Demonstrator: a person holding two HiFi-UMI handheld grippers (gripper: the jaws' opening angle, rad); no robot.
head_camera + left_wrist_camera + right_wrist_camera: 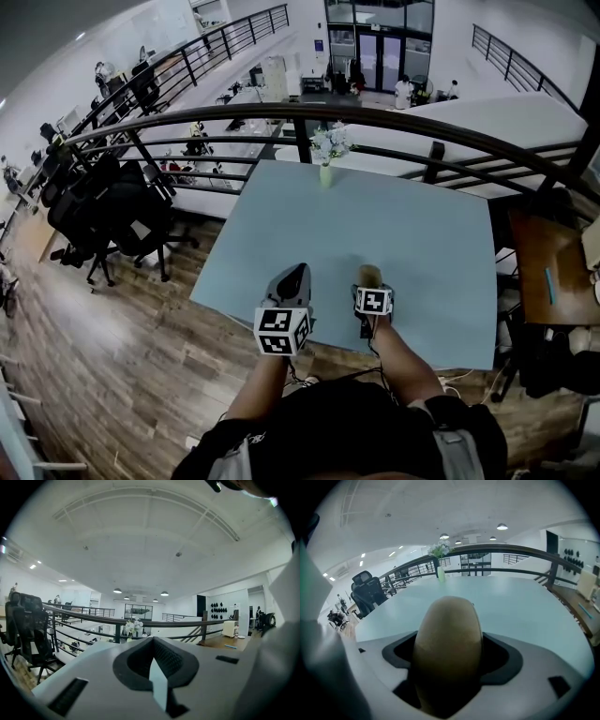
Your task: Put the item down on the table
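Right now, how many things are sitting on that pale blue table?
1: the flower vase at the far edge of the table. The brown oval item is held in the right tongs, so not counted.

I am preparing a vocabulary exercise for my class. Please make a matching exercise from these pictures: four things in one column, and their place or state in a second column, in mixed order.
1. brown egg-shaped item
2. left tool
3. pale green vase of white flowers
4. black office chairs

a. on the wooden floor beside the pale blue table
b. gripped in the right tool
c. shut, holding nothing
d. at the table's far edge

Pairs: 1-b, 2-c, 3-d, 4-a.
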